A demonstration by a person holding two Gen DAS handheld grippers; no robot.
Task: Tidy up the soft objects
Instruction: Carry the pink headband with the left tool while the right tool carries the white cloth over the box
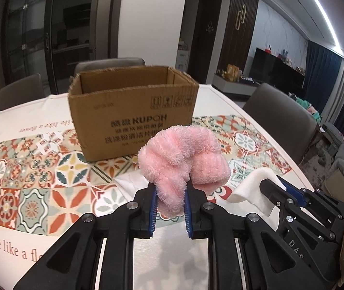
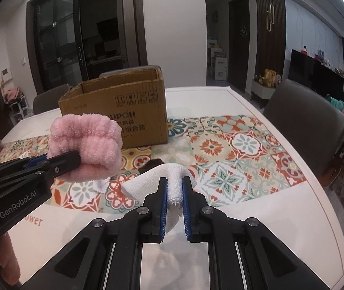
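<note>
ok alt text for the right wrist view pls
The right hand-held gripper is shut on a white cloth above a patterned tablecloth. At left, the left hand-held gripper holds a pink towel; an open box stands behind.
</note>
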